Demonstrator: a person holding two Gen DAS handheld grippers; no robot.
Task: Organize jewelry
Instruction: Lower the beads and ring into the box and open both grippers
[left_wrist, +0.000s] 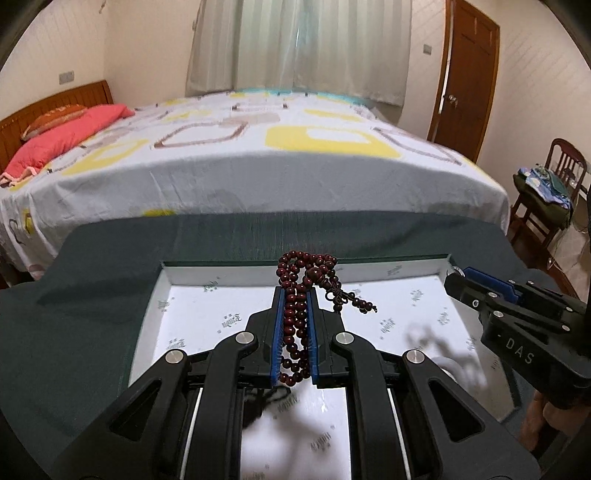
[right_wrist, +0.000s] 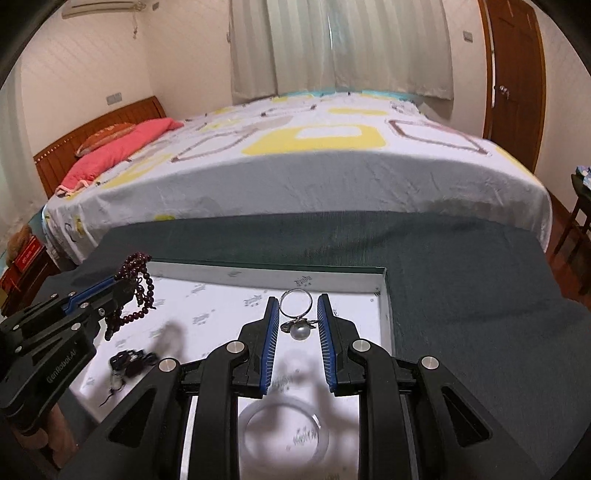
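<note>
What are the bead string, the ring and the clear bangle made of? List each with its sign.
Bead string, in the left claw: probably polished wood, dark red-brown with a soft gloss.
Ring, in the right claw: silver-coloured metal band, thin and shiny; it carries a grey pearl-like ball.
Clear bangle, lying in the box: see-through, glass or plastic, cannot tell which.

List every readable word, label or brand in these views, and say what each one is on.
"DAS": on the right tongs, preceded by a dash.
"GenRobot.AI": on the left tongs, last letters blurred.
Repeated grey logo on the white box lining: too blurred to read.
Red box by the bed: markings too small to read.
</note>
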